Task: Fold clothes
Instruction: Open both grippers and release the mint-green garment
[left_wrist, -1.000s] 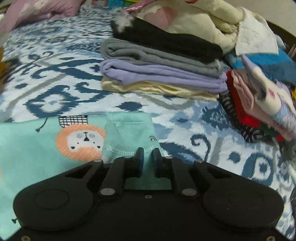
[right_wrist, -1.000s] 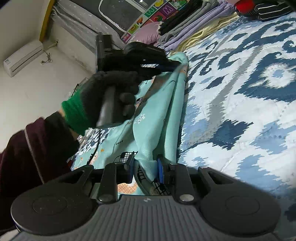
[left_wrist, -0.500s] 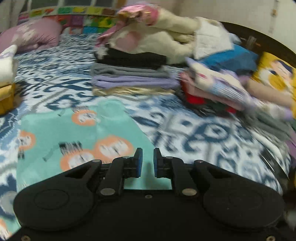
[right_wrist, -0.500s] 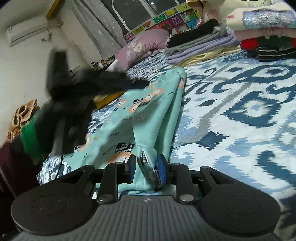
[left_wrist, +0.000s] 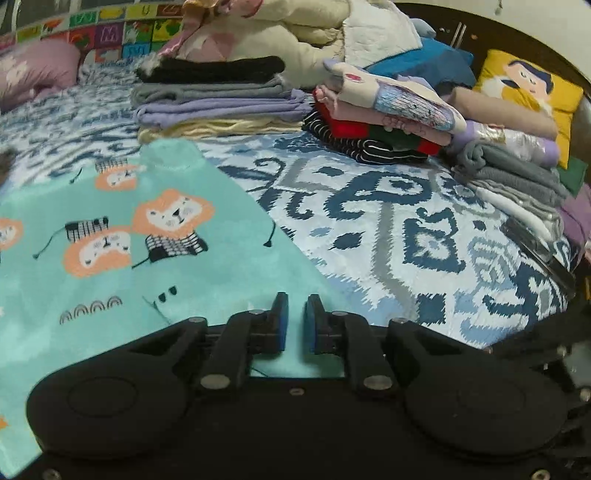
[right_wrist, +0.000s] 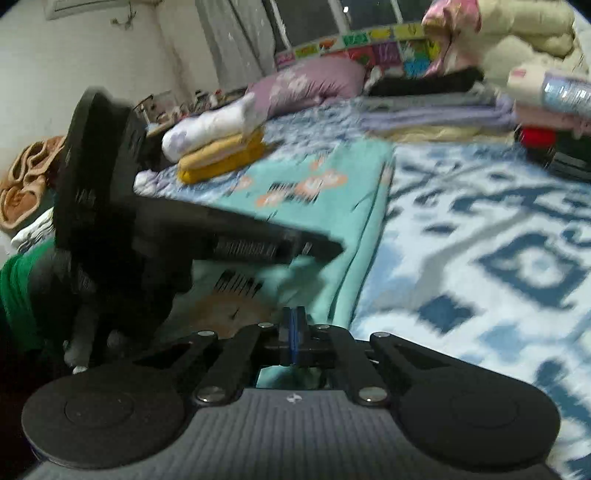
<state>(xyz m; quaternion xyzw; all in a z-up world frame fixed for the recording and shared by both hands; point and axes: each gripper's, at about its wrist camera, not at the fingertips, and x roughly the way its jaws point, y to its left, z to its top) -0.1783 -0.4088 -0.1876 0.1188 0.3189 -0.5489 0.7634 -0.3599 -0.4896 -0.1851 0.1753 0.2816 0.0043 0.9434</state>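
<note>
A mint-green garment with orange lion prints (left_wrist: 122, 236) lies flat on the blue-and-white patterned bedspread (left_wrist: 388, 221). My left gripper (left_wrist: 294, 321) hovers over its near right part, jaws a small gap apart, nothing between them. In the right wrist view the same garment (right_wrist: 317, 184) stretches away with a folded right edge. My right gripper (right_wrist: 293, 328) has its jaws pressed together just above the garment's near end; no cloth shows between them. The left gripper's black body (right_wrist: 177, 229) crosses that view on the left.
Folded stacks stand at the back: black, grey, lilac and cream (left_wrist: 218, 96), a striped and red pile (left_wrist: 384, 125), grey and white clothes (left_wrist: 517, 181) at right. A white and mustard bundle (right_wrist: 218, 144) and a pink pillow (right_wrist: 306, 85) lie left of the garment.
The right gripper held a pinch of the garment before; now its jaws are closed with no cloth seen. The left gripper has pulled back along the garment toward its near end.
</note>
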